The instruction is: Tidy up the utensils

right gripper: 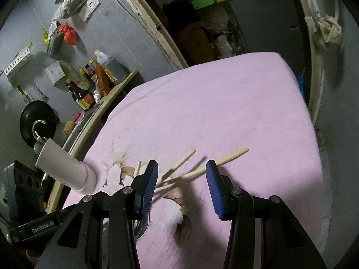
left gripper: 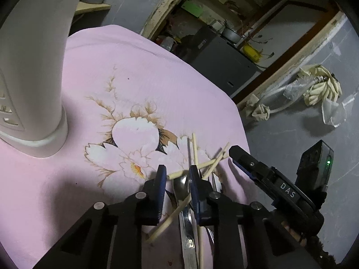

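Left tongs clench around a spoon amid crossed chopsticks on the pink cloth; right tongs hover unclenched just beside, chopsticks pointing away ahead.

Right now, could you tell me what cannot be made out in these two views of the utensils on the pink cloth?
- Left wrist view: the spoon handle and chopsticks run under the left gripper; whether its jaws pinch anything is unclear.
- Left wrist view: more metal utensils lie behind the right-hand finger; their type is hidden.
- Right wrist view: the chopsticks are motion-blurred; their count is uncertain.
- Right wrist view: a fork is mostly covered by the right gripper.
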Available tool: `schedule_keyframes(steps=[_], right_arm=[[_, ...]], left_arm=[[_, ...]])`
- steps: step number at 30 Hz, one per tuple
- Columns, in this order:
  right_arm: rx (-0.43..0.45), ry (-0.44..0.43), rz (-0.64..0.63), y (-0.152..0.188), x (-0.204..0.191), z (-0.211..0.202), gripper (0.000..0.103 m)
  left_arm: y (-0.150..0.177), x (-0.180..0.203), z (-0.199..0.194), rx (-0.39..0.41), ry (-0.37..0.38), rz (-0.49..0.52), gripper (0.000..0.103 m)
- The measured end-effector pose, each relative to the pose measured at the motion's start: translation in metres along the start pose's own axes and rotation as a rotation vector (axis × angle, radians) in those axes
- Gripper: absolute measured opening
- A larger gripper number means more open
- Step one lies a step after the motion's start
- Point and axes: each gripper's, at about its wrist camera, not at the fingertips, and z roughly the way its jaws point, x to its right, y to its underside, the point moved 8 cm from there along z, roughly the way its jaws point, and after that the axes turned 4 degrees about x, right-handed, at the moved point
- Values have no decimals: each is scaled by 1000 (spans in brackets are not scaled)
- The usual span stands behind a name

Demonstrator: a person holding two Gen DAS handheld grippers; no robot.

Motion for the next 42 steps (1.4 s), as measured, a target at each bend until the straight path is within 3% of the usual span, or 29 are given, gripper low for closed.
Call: schedule_keyframes(steps=[8,12,20,22,28,35,36,39,42], right_arm=[[-26,-65,74,-3,4,15,27],[-56,-57,77,-1,4,25,15],[-26,-78,94,-3,0,16,11],[-13,-85,100,-3,-1,9,0],[14,-91,128,-1,-3,-15,0],[-9,-69,242,7,11,-10,2],[-15,-74,256,8,11,-8,5],[-42,-80,268,16,9,-1,37],[-53,-92,282,22,6,6,38]], left_arm=[[-7,-5,1,28,3,-50,12],[-7,-4,2,36,6,-56,12],[-15,3,-7,71,8,-34,11],[-20,8,-13,89,6,-14,10],[-36,26,-32,135,6,79,8],[-44,37,-45,145,-6,144,8],[-44,35,-46,144,-10,147,8],[-44,34,-46,141,-25,149,8],[-43,31,-45,138,-31,140,8]])
